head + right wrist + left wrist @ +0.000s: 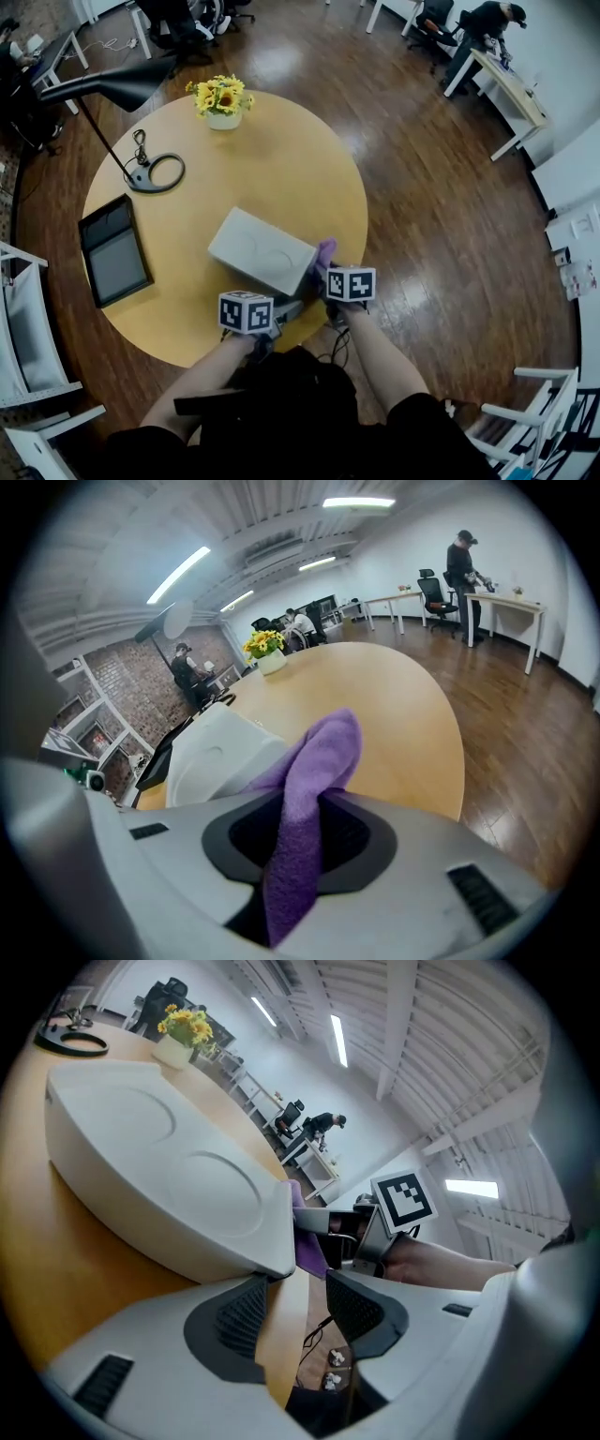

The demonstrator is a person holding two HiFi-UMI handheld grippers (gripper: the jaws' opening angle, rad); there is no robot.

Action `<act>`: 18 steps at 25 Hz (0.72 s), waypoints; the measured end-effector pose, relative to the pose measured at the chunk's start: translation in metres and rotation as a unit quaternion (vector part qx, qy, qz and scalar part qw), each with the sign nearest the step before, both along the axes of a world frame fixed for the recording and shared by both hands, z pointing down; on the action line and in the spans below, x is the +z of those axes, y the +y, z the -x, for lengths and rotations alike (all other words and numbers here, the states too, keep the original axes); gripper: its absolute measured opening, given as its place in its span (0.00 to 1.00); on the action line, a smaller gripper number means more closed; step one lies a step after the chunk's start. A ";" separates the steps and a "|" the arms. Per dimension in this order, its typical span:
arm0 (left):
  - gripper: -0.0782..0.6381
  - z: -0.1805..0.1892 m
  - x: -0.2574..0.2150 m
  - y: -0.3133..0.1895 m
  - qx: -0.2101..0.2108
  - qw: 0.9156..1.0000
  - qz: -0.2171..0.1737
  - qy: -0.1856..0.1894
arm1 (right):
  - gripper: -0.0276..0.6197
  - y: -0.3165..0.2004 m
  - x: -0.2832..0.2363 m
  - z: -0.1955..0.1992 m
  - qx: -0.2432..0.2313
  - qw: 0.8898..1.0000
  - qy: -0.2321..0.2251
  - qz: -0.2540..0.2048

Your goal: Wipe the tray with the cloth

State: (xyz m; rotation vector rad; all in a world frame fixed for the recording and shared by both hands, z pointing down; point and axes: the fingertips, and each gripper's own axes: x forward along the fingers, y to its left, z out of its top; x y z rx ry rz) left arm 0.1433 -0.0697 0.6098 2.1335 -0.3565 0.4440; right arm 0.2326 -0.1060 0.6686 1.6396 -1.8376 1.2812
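Right claw (300,832) and left claw (291,1312) are hovering beside the tray (258,246).
We are pinching the cloth (319,761) in the right claw, holding the left open, empty.

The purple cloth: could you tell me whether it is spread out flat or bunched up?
Bunched up: the purple cloth is pinched between the right tongs, folded into a hump above them.

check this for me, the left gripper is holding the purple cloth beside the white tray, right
Not quite: the right gripper holds the purple cloth beside the white tray, as the right gripper view shows.
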 end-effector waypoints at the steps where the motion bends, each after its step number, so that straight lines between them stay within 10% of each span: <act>1: 0.38 -0.009 0.000 -0.003 -0.001 1.000 0.005 0.000 | 0.18 -0.005 0.000 -0.006 0.000 1.000 -0.001 -0.003; 10: 0.38 -0.004 -0.023 -0.030 0.000 0.999 0.020 0.025 | 0.18 -0.036 -0.004 -0.022 -0.041 0.999 0.015 -0.026; 13: 0.38 0.063 -0.042 -0.071 -0.046 0.994 -0.100 -0.012 | 0.18 -0.026 -0.004 -0.015 -0.070 0.995 0.062 -0.036; 16: 0.38 0.119 -0.054 -0.136 -0.092 0.958 -0.253 -0.098 | 0.18 -0.008 -0.009 -0.006 -0.115 0.982 0.139 -0.053; 18: 0.40 0.128 -0.042 -0.164 -0.086 0.955 -0.258 -0.120 | 0.18 -0.001 -0.014 0.003 -0.135 0.973 0.172 -0.072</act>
